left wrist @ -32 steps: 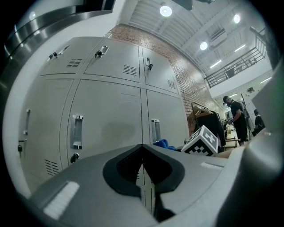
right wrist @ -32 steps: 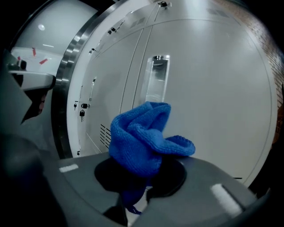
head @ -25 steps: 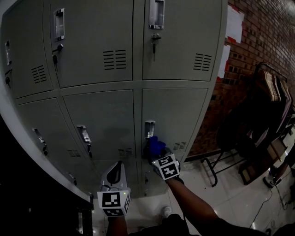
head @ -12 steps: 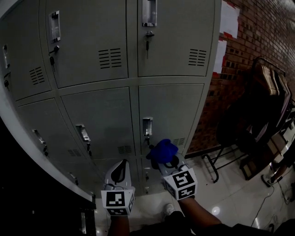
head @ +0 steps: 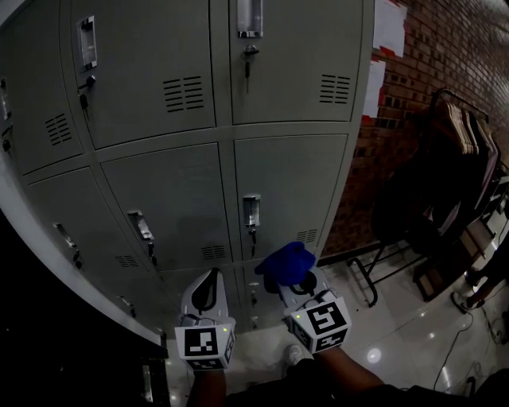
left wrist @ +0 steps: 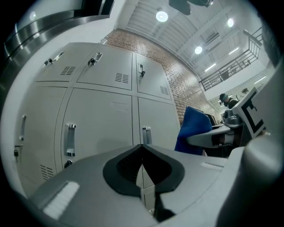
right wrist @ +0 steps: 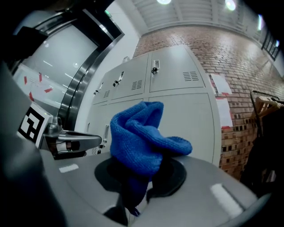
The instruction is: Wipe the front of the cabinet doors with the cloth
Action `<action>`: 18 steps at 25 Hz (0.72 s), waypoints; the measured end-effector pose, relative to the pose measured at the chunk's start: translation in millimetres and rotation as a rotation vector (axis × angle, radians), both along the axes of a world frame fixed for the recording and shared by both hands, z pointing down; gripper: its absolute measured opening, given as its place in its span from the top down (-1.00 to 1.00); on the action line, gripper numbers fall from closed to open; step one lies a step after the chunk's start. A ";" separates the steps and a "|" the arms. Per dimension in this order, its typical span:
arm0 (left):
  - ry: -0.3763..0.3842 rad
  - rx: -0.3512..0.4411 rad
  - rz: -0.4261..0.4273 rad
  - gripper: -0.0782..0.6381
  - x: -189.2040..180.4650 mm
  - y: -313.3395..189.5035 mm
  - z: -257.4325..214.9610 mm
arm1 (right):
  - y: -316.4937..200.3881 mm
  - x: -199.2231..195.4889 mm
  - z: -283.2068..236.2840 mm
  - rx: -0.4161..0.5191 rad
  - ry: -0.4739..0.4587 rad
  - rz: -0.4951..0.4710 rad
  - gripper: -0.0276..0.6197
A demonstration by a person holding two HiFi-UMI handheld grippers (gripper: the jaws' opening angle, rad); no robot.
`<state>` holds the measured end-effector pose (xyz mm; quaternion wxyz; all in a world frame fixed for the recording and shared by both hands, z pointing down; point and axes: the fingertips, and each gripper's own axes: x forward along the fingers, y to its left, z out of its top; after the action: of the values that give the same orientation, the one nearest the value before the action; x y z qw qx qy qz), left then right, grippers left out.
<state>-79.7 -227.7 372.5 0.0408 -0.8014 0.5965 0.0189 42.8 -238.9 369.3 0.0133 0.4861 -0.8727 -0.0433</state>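
Observation:
A bunched blue cloth [head: 288,261] [right wrist: 141,137] [left wrist: 191,128] sticks up from my right gripper [head: 294,280] [right wrist: 137,195], whose jaws are shut on it. It hangs a short way off the grey cabinet doors [head: 290,187] [right wrist: 186,115], clear of the metal. My left gripper [head: 205,291] [left wrist: 142,165] is shut and holds nothing, low in front of the bottom door row [head: 171,199]. Each door has a recessed handle [head: 251,211] and a louvre vent [head: 211,252].
A brick wall [head: 445,56] with white paper sheets [head: 390,24] meets the lockers on the right. A dark chair with clothing [head: 429,215] stands there on a glossy tiled floor [head: 398,342]. Darkness [head: 48,350] lies left of the cabinet.
My right gripper has pulled back and down from the lower right door with the cloth, which now stands off the surface. The left gripper has barely shifted.

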 end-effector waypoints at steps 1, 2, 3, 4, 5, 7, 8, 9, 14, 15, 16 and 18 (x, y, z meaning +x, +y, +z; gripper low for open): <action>-0.001 0.000 0.002 0.73 0.6 0.6 -0.3 | -0.4 -0.1 2.1 -0.002 0.004 0.002 0.66; 0.000 0.002 0.003 0.73 0.8 1.2 -0.7 | -1.0 -0.1 4.9 -0.006 0.008 0.004 0.66; 0.001 0.003 0.002 0.73 0.1 1.5 -0.9 | -1.7 -0.2 8.0 -0.011 0.013 0.006 0.66; 0.001 0.002 -0.002 0.73 -1.2 1.8 -0.7 | -2.2 -0.2 11.2 -0.016 0.017 0.008 0.66; 0.000 0.000 -0.005 0.73 -2.7 2.0 -0.2 | -2.4 0.0 14.3 -0.020 0.019 0.009 0.66; -0.003 -0.003 -0.011 0.73 -4.4 2.5 -0.2 | -1.8 0.8 19.0 -0.027 0.021 0.009 0.66; -0.002 -0.002 -0.012 0.73 -4.5 2.7 -1.0 | -1.5 0.9 20.3 -0.030 0.021 0.007 0.66; 0.000 -0.001 -0.012 0.73 -4.1 2.8 -2.3 | -1.4 0.3 20.9 -0.032 0.022 0.003 0.66; -0.002 0.001 -0.004 0.73 0.3 2.7 -0.7 | -1.0 -3.1 21.3 -0.024 0.041 -0.010 0.66; -0.002 0.001 -0.004 0.73 0.8 2.8 -1.1 | -1.0 -2.3 21.2 -0.022 0.042 -0.007 0.66; 0.000 0.002 -0.005 0.73 0.7 2.7 -1.7 | -1.2 -1.0 21.2 -0.019 0.041 -0.003 0.66; 0.003 0.003 -0.009 0.73 0.3 2.5 -2.3 | -2.4 2.0 21.1 -0.018 0.032 0.007 0.66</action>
<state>-79.4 -225.2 370.2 0.0412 -0.7987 0.6000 0.0208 44.8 -241.3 390.4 0.0319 0.4882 -0.8711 -0.0433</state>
